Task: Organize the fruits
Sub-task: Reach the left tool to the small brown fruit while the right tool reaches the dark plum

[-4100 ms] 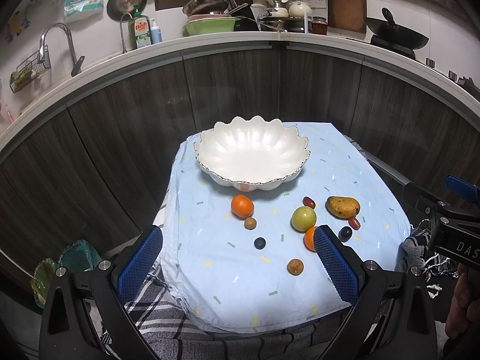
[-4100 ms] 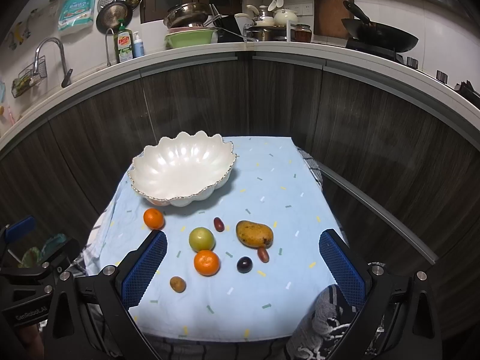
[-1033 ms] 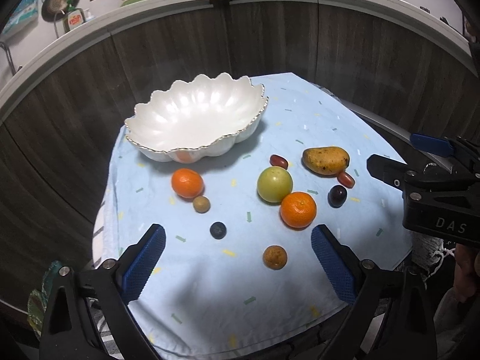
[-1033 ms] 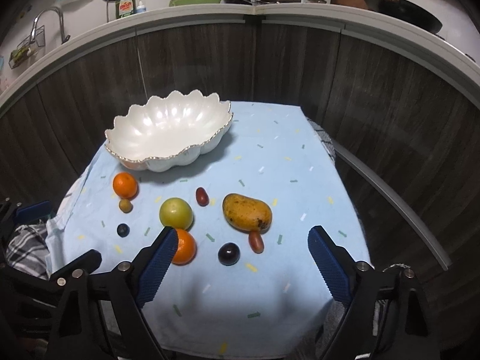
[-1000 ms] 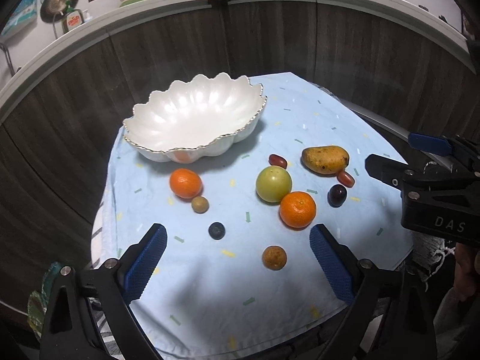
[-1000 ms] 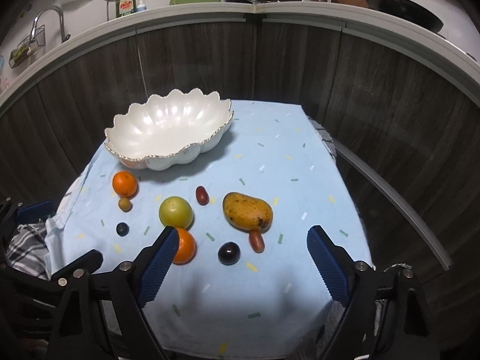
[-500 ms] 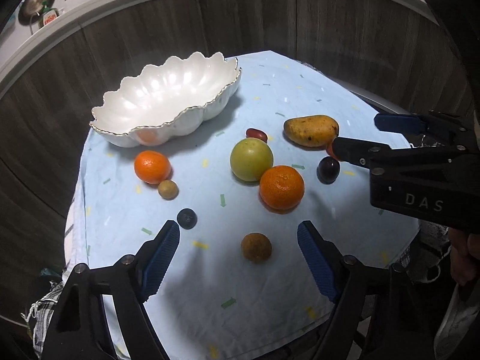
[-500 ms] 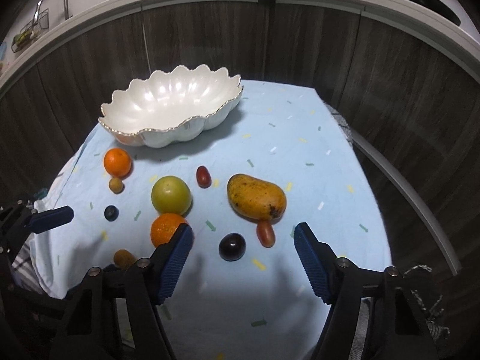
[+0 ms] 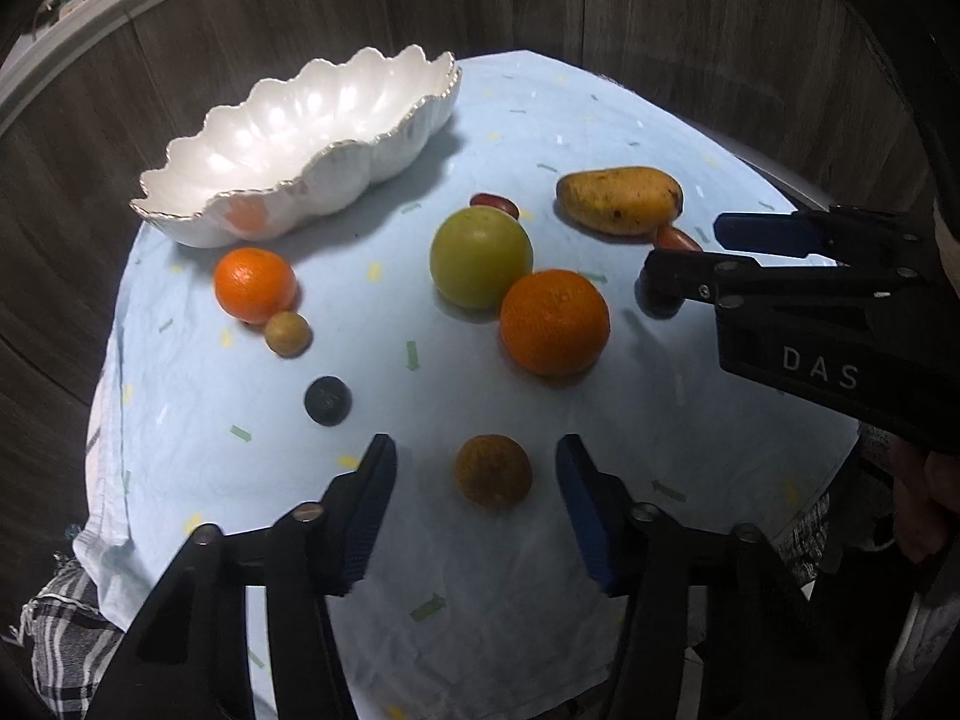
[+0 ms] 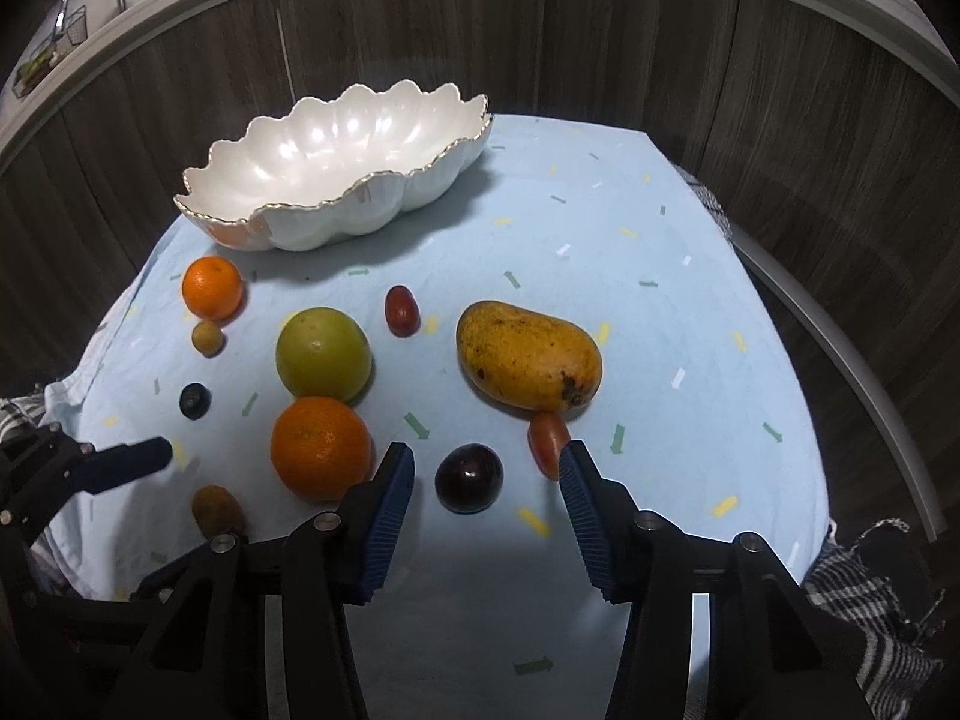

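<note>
1. Left hand-held gripper: released, blue pads spread either side of a small brown round fruit lying on the pale blue confetti-print cloth over the bench; pads near but apparently not touching it, likely lined up for a pinch.
2. Right hand-held gripper: also released, jaws straddling a dark purple round plum-like fruit; a small red oblong fruit just beside the right pad, so a risk of nudging it on closing.
3. White scalloped ceramic bowl with gold rim: at the far side of the cloth, empty as far as visible, presumably the place for the fruits; none moved in yet, so the task judged barely begun.
4. Still loose on the cloth:
   - large yellow-brown mango, touching or nearly touching the red oblong fruit;
   - green round fruit just beside a large orange;
   - smaller orange close to the bowl, with a small tan round fruit beside it;
   - dark blue berry, standing apart;
   - second red oblong fruit, between the green fruit and the mango.
5. Small, round, smooth fruits likely to roll if squeezed off-centre; hence the centred straddle of each.
</note>
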Action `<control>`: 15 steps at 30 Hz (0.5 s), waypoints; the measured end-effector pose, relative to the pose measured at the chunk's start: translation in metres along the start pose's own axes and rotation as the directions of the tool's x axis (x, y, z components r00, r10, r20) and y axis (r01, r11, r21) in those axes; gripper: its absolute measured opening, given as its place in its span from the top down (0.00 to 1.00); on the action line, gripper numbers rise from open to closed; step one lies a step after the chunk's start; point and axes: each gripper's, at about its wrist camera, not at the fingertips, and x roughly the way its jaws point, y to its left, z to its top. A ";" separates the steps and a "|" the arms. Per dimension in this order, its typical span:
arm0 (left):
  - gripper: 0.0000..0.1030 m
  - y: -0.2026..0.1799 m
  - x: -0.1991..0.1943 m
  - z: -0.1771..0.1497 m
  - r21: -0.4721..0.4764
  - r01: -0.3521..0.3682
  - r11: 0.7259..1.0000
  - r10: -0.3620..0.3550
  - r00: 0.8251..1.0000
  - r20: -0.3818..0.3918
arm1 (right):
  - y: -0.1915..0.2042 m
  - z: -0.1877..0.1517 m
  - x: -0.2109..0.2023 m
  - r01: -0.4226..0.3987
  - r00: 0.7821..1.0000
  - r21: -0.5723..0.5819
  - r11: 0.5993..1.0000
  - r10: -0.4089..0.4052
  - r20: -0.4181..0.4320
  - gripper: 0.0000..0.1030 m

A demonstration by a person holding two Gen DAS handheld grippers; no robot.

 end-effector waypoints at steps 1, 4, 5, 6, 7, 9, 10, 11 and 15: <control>0.52 -0.001 0.001 0.000 0.002 -0.001 1.000 0.001 1.000 -0.002 | 0.000 0.000 0.001 -0.002 1.000 0.000 1.000 0.002 -0.002 0.52; 0.54 -0.001 0.003 -0.002 0.002 0.004 1.000 -0.004 1.000 -0.008 | 0.001 -0.001 0.003 -0.005 1.000 -0.002 1.000 0.005 -0.008 0.52; 0.55 -0.002 0.004 -0.002 0.003 0.005 1.000 -0.005 1.000 -0.011 | 0.001 -0.001 0.004 -0.006 1.000 -0.002 1.000 0.006 -0.011 0.52; 0.56 -0.003 0.006 -0.002 0.005 0.007 1.000 -0.007 1.000 -0.015 | 0.002 -0.001 0.004 -0.005 1.000 -0.003 1.000 0.005 -0.014 0.52; 0.57 -0.003 0.007 -0.002 0.007 0.009 1.000 -0.009 1.000 -0.018 | 0.002 -0.001 0.005 -0.006 1.000 -0.003 1.000 0.006 -0.017 0.54; 0.60 -0.003 0.007 -0.002 0.010 0.011 1.000 -0.011 1.000 -0.021 | 0.002 -0.001 0.008 -0.012 1.000 -0.002 1.000 0.012 -0.024 0.57; 0.62 -0.003 0.008 -0.002 0.010 0.012 1.000 -0.012 1.000 -0.022 | 0.003 -0.001 0.009 -0.012 1.000 -0.004 1.000 0.012 -0.027 0.58; 0.64 -0.003 0.009 -0.002 0.010 0.014 1.000 -0.013 1.000 -0.025 | 0.003 -0.001 0.010 -0.013 0.999 -0.004 1.000 0.012 -0.030 0.59; 0.66 -0.002 0.012 -0.003 0.007 0.019 1.000 -0.018 0.999 -0.035 | 0.002 -0.002 0.016 -0.013 0.999 0.001 1.000 0.013 -0.043 0.60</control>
